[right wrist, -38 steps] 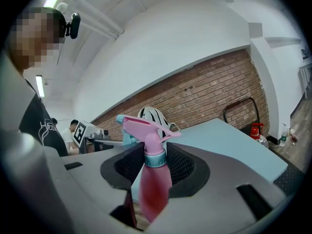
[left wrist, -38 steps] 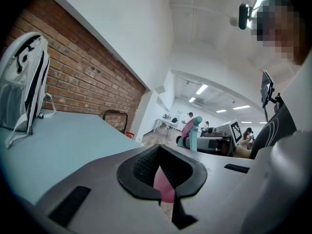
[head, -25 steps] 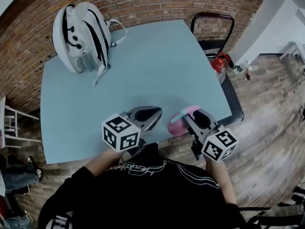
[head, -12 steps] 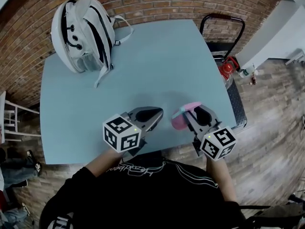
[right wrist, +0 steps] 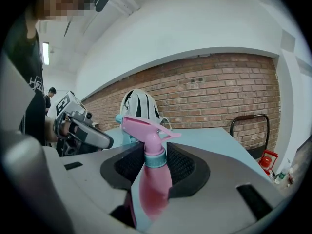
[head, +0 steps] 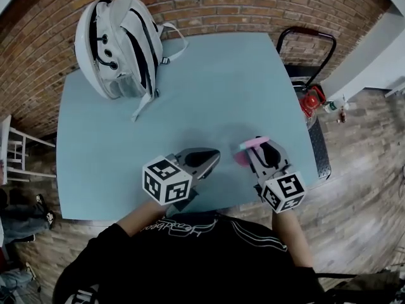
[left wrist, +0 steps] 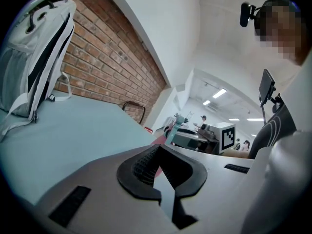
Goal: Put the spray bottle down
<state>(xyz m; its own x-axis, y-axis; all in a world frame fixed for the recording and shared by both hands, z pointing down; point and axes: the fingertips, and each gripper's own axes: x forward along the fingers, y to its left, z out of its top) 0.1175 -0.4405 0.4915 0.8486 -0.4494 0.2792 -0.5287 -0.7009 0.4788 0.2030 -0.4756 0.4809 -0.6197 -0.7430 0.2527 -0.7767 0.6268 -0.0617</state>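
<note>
Spray bottle (head: 242,156) was held over the near right part of the light blue table (head: 209,87), clamped in the right gripper (head: 258,148). Whether its base touched the tabletop could not be told.

The table filled most of the head view, with a brick wall (head: 253,5) along its far edge. A white backpack (head: 120,46) with black stripes stood at the far left corner, straps trailing onto the tabletop. A black-handled cart (head: 307,43) stood off the right edge.

Both forearms came out of black sleeves (head: 190,252) at the near edge, side by side. The left forearm (head: 136,215) angled in towards the middle and the right forearm (head: 288,233) ran nearly straight ahead. Both grippers pointed away from the person and slightly down, marker cubes nearest the body.

The left gripper (head: 215,157) was just left of the bottle, apart from it. Its jaws were together at the tips, with nothing between them.

The right gripper's pads pressed on the bottle's neck just under the teal collar (right wrist: 157,160). The bottle's long axis was roughly upright, with the pink body below the jaws and the spray head (right wrist: 146,126) above them. Its teal nozzle tip (right wrist: 119,117) pointed sideways towards the left gripper and the trigger stuck out the other way.
</note>
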